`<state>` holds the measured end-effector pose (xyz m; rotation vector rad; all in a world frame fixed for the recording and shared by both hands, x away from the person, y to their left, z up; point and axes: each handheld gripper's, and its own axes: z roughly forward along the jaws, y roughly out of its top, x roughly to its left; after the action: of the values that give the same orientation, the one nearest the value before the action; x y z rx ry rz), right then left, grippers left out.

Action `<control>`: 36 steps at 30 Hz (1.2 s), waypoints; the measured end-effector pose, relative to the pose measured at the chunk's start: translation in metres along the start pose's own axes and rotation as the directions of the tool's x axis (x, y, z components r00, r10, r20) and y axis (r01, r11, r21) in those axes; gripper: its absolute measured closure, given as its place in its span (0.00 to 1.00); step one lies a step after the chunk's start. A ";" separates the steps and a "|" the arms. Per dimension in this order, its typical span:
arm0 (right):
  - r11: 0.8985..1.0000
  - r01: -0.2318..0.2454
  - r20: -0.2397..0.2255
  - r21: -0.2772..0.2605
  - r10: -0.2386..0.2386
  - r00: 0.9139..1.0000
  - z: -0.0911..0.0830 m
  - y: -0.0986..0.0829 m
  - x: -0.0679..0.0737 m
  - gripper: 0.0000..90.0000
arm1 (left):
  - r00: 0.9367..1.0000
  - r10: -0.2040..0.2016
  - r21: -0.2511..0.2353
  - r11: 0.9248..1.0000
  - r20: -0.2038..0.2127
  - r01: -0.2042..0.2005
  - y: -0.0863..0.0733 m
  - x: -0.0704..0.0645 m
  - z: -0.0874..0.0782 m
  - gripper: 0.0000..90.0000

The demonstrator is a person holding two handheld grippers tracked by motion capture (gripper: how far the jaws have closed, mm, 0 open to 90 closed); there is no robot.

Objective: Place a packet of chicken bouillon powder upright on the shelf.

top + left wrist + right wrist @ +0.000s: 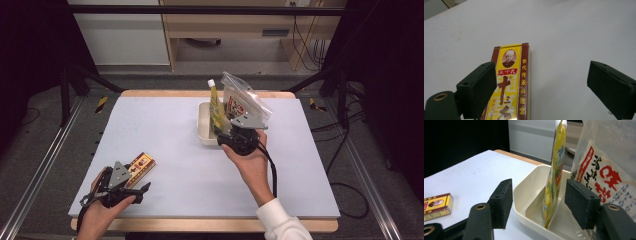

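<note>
Box (140,167) lies flat near the tabletop's (165,130) front left. Tray (204,125) sits right of centre, toward the back; pouch (216,107) and bag (243,102) stand in it, bag to the right.

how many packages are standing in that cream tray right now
2: a yellow spout pouch standing at the tray's divider, and a clear bag right of it. More may be hidden.

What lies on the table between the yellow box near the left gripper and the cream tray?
Nothing: in the high view, the stretch of table between the yellow box and the cream tray is bare.
</note>
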<state>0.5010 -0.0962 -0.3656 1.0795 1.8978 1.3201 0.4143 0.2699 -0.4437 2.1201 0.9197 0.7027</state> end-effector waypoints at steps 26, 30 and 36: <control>0.989 0.089 -0.001 0.121 -0.090 0.996 -0.036 -0.037 -0.003 0.13 | 0.999 0.021 0.028 0.999 -0.031 -0.021 -0.001 0.001 -0.003 0.07; 0.975 0.152 0.015 0.161 -0.156 0.988 -0.042 -0.049 -0.005 0.15 | 0.999 0.025 0.038 0.999 -0.028 -0.024 -0.001 0.000 -0.002 0.07; 0.976 0.109 0.001 0.188 -0.112 0.994 -0.048 -0.075 -0.013 0.14 | 1.000 0.018 0.047 0.999 -0.024 -0.017 0.000 0.003 -0.005 0.08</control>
<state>0.4469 -0.1438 -0.4192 1.0528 2.0747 1.0881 0.4125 0.2737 -0.4404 2.1677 0.9399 0.7242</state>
